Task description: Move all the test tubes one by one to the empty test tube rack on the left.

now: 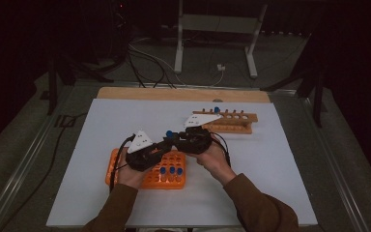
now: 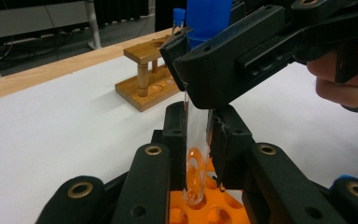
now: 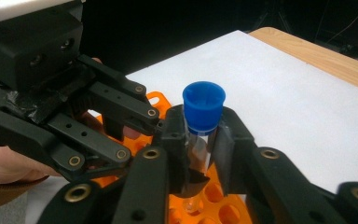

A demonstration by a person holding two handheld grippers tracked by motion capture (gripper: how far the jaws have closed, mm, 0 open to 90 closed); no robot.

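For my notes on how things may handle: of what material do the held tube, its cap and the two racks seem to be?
The test tube looks like clear glass or hard plastic: the rack shows through it. Its blue cap seems matte moulded plastic. The orange rack looks like smooth plastic, bright and uniform in colour. The far rack appears to be varnished wood, with turned posts.

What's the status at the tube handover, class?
Both tongs, left and right, shut on one blue-capped tube. Tube upright over orange rack. Wooden rack apart; nothing in the way.
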